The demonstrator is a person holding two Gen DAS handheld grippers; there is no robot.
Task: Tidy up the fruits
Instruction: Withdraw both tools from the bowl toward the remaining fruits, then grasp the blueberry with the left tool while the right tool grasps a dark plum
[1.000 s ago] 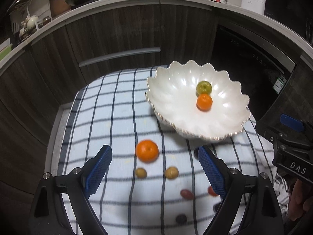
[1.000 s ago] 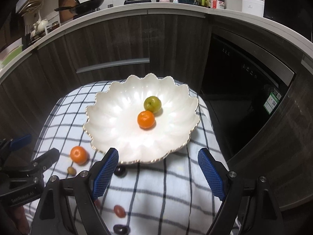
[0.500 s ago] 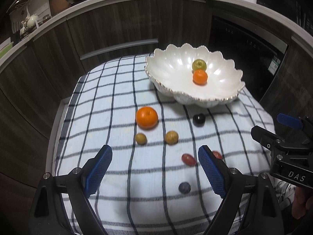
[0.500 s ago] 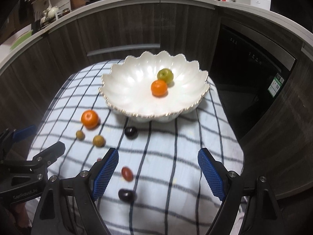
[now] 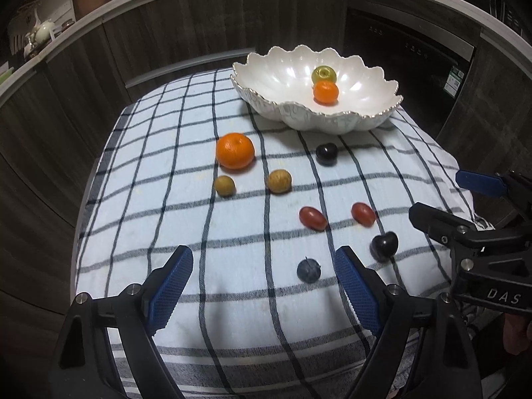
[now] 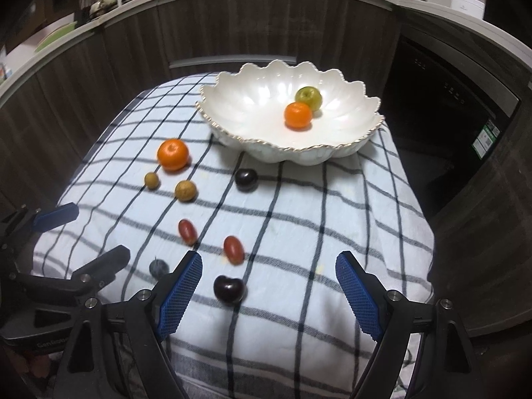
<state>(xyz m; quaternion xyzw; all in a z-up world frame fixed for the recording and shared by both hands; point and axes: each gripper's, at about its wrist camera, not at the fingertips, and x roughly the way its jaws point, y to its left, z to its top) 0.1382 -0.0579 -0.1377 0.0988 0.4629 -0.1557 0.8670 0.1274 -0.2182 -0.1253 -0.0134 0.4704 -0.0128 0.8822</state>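
My left gripper (image 5: 262,282) and right gripper (image 6: 267,286) hang over the near edge of the checked cloth (image 5: 173,179), both spread wide and holding nothing. The step in hand, as I judge it, is choosing the next fruit to pick up. An orange (image 6: 298,115) and a green fruit (image 6: 309,98) already sit touching in the white bowl (image 6: 232,99) at the far end of the cloth. Eight pieces lie loose on the cloth: a bigger orange (image 5: 235,150), two tan fruits (image 5: 224,185) (image 5: 279,181), a dark plum (image 5: 326,154) just in front of the bowl, two red grapes (image 5: 312,218) (image 5: 363,213), a blueberry (image 5: 309,269) and a cherry (image 6: 228,289). The cherry lies between my right fingers, nearer the left pad (image 6: 179,294); the blueberry sits just inside my left gripper's right pad (image 5: 355,291). Next, I reckon, the right gripper should drop over the cherry, centre it and close gently, since round fruit may roll on cloth.
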